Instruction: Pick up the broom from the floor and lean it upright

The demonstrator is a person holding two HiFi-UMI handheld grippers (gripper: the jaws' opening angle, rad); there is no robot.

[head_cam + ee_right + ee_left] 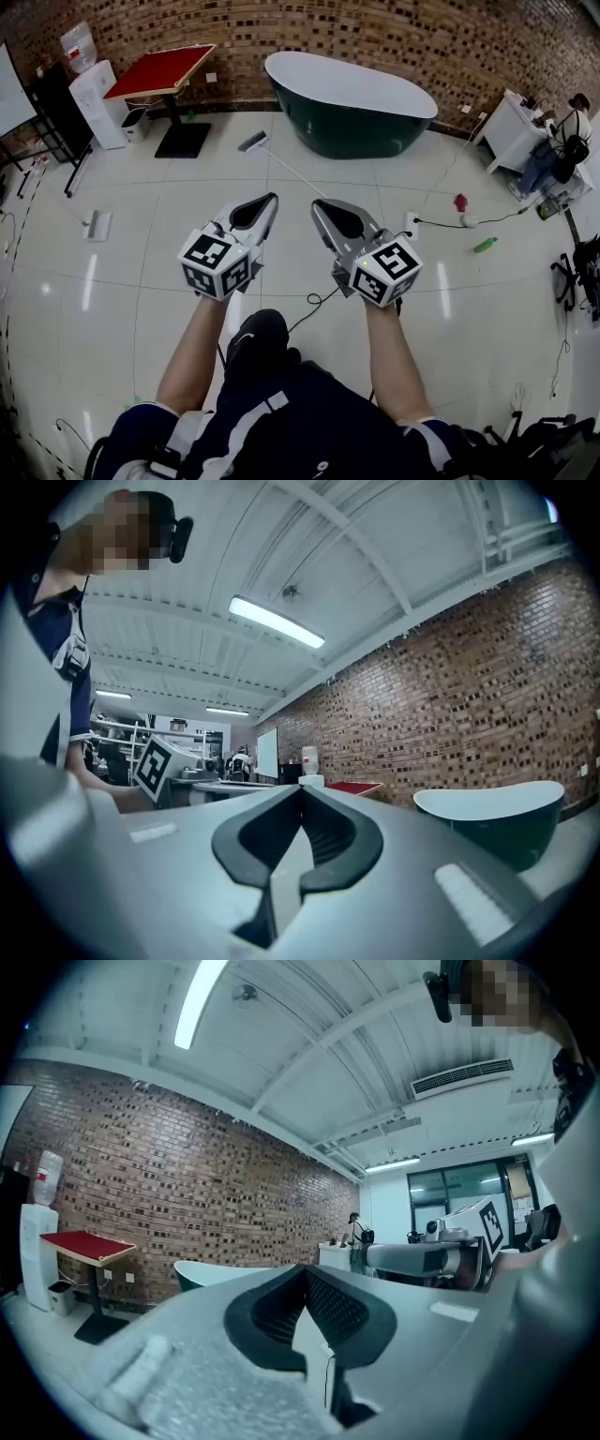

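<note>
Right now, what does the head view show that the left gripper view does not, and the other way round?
Only the head view: the broom lying on the floor in front of the bathtub, and a green bottle. Only the left gripper view: the ceiling light strip and an air vent. Both: the left tongs, shut and empty, the bathtub, the red table and the brick wall.
</note>
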